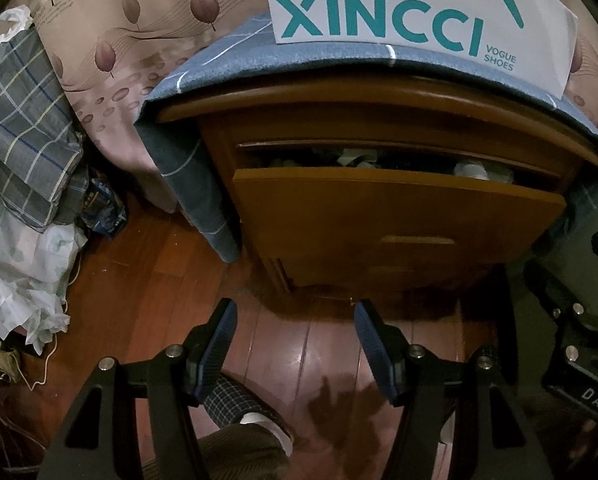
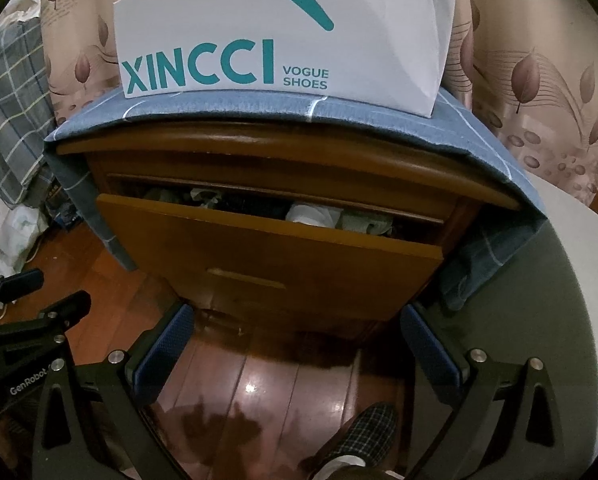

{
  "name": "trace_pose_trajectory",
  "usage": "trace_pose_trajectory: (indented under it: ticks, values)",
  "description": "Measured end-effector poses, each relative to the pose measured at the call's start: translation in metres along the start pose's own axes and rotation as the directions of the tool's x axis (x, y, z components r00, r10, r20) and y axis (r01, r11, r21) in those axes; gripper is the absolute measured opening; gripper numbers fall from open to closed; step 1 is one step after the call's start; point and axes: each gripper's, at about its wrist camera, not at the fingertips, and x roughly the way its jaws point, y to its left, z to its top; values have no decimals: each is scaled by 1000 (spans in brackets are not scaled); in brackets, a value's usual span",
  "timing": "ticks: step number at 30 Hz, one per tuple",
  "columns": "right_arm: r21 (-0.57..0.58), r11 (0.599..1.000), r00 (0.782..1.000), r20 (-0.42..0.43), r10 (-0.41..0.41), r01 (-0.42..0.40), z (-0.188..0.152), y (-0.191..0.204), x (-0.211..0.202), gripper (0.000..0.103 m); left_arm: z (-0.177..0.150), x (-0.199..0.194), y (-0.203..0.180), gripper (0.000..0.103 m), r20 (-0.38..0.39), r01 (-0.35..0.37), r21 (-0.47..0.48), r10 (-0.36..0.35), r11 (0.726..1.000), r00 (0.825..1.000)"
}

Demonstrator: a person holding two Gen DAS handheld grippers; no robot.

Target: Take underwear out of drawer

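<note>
I had both tools hanging over the dark red wooden floor (image 1: 147,264) in front of the brown wooden nightstand (image 2: 283,148), whose top carried a blue checked cloth (image 2: 259,112) and a white shoe box with teal lettering (image 2: 283,40). The left gripper (image 1: 295,344) had its blue-padded jaws spread apart with nothing between them but floor, and the right gripper (image 2: 299,344) stood wider still, also empty. The top drawer with the plain wooden front (image 2: 259,248) was pulled out only part way, leaving a narrow slot. Through that slot I could see a jumble of folded clothes (image 2: 323,214), white and dark pieces, mostly toward the right side; I took the underwear to be among them, but I could not tell which piece it was. Neither tool touched the drawer or the clothes. I judged the task to be at the reaching stage: drawer opened enough to see in, nothing taken out yet. The next move, as I read it, called for one gripper to go up and forward over the drawer's front edge, dip into the slot and close on one garment; the gap looked tight, so pulling the drawer further first might be wise.
</note>
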Motion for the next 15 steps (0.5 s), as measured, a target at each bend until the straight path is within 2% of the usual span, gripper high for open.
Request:
trace_pose_trajectory:
  ticks: [15]
  values:
    - [0,1000,1000,-4,-1,1,0,-2,1,102,1,1,1,63,-3,-1,3,1,1000,1000]
